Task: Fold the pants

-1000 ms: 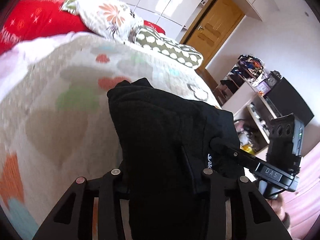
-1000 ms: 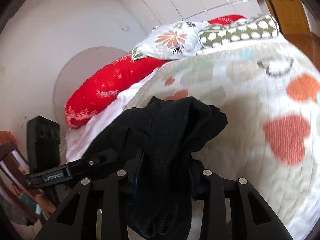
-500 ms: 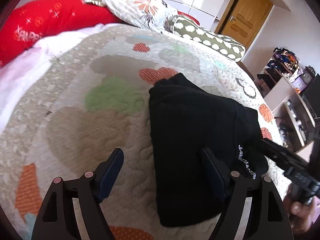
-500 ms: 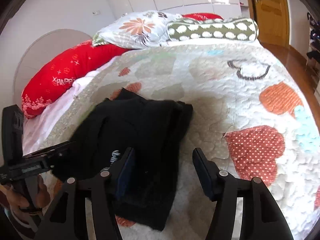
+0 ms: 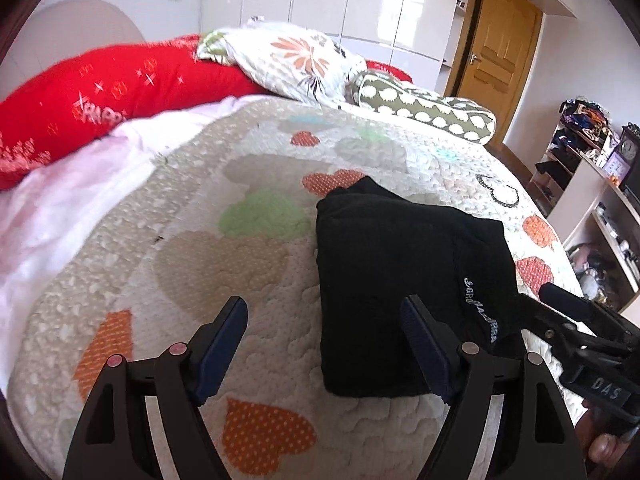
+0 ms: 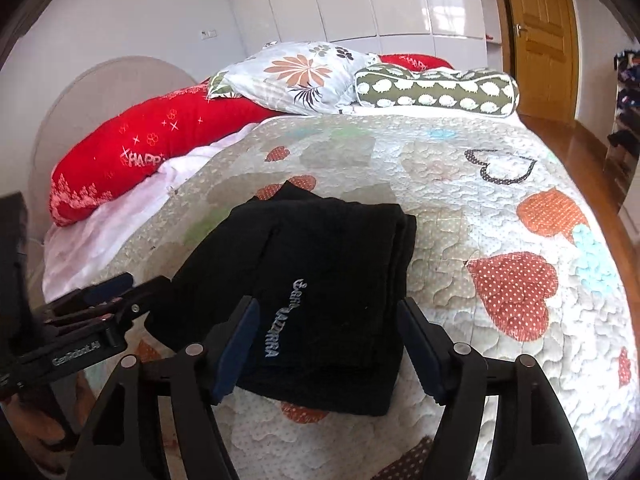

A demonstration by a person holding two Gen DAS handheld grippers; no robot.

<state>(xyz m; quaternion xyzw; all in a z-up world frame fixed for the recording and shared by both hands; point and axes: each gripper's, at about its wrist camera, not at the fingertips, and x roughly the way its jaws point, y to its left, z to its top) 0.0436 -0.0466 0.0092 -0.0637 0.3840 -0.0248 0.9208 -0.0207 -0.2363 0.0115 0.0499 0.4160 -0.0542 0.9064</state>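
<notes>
While both pairs of jaws stand apart above the bed, nothing is grasped by either. The left gripper (image 5: 322, 344) is held released, its jaws wide, with quilt between them and only the near left edge of the pants (image 5: 400, 280) seen beside its right-hand finger. The jaws of the right gripper (image 6: 326, 350) are opening, and although the near end of the pants (image 6: 320, 288) is seen between them, the blue pads are not pressed on the cloth.

The pants are laid as a compact black bundle on the quilt (image 5: 240, 280), near the bed's front edge, with white lettering turned upward on the top layer. Several layers are seen stacked at the right-hand side in the right wrist view, so the folding is judged to be largely or wholly done. A corner at the far end is left poking past the top layer, and the left flank is spread unevenly, so a little squaring or smoothing may be left.

Beyond the bundle, a red pillow (image 6: 140, 152), a floral pillow (image 6: 300, 76) and a green bolster (image 6: 436, 92) are seen at the bed's head.
</notes>
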